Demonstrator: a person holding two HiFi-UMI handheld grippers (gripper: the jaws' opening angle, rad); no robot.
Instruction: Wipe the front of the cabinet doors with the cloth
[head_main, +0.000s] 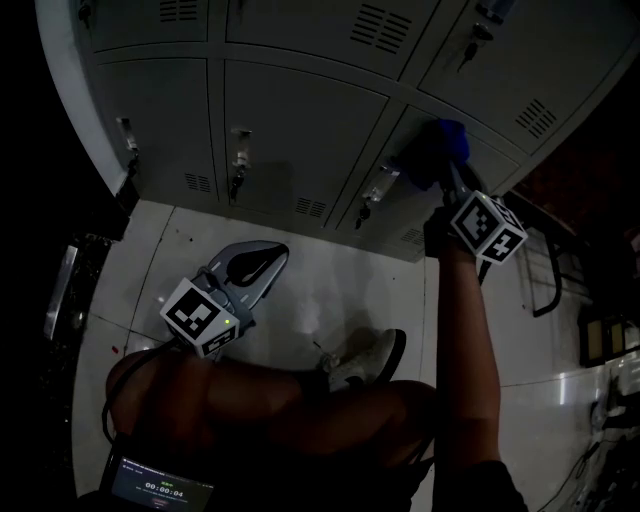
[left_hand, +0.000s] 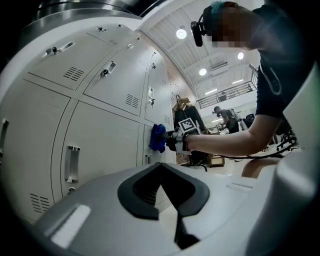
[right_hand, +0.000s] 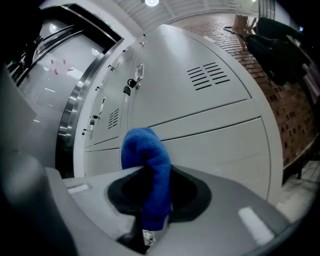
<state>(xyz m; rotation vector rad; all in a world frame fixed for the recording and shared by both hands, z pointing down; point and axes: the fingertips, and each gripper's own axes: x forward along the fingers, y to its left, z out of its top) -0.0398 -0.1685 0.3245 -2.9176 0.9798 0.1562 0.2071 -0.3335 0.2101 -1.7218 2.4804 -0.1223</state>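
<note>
The blue cloth (head_main: 442, 148) is pressed against a grey cabinet door (head_main: 300, 125) at the right of the head view, and my right gripper (head_main: 447, 170) is shut on it. In the right gripper view the cloth (right_hand: 148, 165) sticks up from between the jaws, close to the door front (right_hand: 220, 145). My left gripper (head_main: 258, 266) hangs low over the floor, away from the doors, shut with nothing in it. The left gripper view looks along its shut jaws (left_hand: 163, 186) at the doors (left_hand: 100, 140) and the far cloth (left_hand: 158, 137).
Door handles with locks (head_main: 238, 160) stick out from the locker fronts. A shoe (head_main: 366, 358) stands on the white tiled floor (head_main: 300, 300) below me. A metal rail (head_main: 545, 285) is at the right. A brick wall (right_hand: 295, 110) adjoins the lockers. A person (left_hand: 226, 116) stands far off.
</note>
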